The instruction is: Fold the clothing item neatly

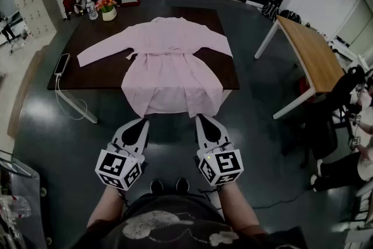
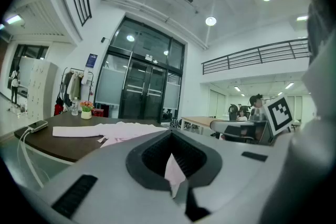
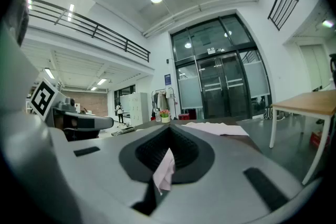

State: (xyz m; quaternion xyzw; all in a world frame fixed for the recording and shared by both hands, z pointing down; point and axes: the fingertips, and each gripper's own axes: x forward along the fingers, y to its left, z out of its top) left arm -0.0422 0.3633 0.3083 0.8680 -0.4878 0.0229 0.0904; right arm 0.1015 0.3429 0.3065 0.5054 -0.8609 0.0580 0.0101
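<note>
Hem of pink robe clamped by left gripper and right gripper; pinched cloth mostly buried between jaws.

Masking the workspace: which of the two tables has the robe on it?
The dark brown table, centre of the head view: the pink robe is spread on it, hem over the near edge. The light wooden table stands apart at right.

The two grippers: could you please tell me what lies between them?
In the head view, the pink robe's hem hangs between the left gripper and right gripper, each shut on it.
</note>
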